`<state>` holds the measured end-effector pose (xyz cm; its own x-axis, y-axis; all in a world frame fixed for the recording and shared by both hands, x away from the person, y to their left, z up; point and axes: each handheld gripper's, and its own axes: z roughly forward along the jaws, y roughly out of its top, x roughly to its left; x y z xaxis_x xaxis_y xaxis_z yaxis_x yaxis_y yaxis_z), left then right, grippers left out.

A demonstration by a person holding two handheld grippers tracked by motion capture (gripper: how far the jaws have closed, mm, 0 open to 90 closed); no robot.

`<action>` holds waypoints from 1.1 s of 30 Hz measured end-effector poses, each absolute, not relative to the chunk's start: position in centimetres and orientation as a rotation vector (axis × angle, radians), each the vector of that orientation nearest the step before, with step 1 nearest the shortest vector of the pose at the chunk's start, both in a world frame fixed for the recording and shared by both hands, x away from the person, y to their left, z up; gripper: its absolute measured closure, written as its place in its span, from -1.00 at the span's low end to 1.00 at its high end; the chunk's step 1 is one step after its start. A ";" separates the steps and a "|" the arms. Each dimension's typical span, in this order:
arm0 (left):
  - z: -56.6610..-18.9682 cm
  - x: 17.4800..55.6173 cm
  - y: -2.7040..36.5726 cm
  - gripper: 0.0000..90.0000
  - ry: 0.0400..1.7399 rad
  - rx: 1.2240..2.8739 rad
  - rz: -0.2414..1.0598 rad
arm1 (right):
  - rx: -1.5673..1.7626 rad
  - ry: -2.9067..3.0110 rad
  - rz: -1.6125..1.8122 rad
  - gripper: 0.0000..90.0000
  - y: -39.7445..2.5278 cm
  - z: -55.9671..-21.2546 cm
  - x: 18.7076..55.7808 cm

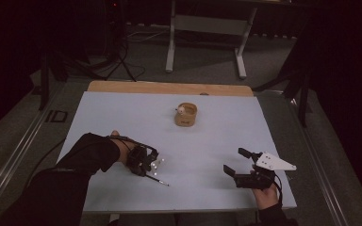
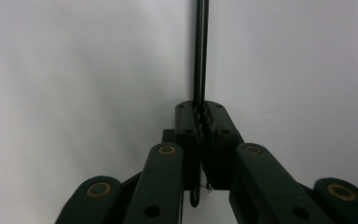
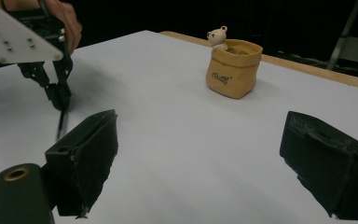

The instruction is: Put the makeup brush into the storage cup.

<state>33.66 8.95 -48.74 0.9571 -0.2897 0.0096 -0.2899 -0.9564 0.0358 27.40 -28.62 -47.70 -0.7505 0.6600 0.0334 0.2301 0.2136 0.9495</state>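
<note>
At the table's near left, the left gripper (image 1: 147, 165) pinches a thin black rod (image 1: 160, 181) between closed jaws. The rod lies low over the pale tabletop (image 1: 122, 113), its long axis running from the jaws toward the near right. Its far tip leaves the left gripper view's top edge. The right gripper (image 1: 239, 165) rests spread, holding nothing; beyond, a tan pouch (image 1: 186, 115) stands mid-table.

The room is dim with black surroundings, the pale worktop (image 1: 193, 141) the brightest area and free of glare, soft shadows lying beside the tan pouch (image 3: 233, 70), while the right tool (image 3: 205, 172) looms blurred and close in its own view.
</note>
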 end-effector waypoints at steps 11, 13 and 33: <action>-46.4 33.8 9.7 0.91 -0.111 2.956 0.039 | 0.824 2.122 1.548 -0.75 -28.5 -47.7 27.4; -46.3 33.8 9.8 0.91 -0.068 2.941 0.038 | 0.823 2.122 1.548 -0.75 -28.5 -47.7 27.4; -45.2 34.1 9.9 0.91 0.409 2.756 0.103 | 0.793 2.142 1.536 -0.75 -28.3 -47.6 27.4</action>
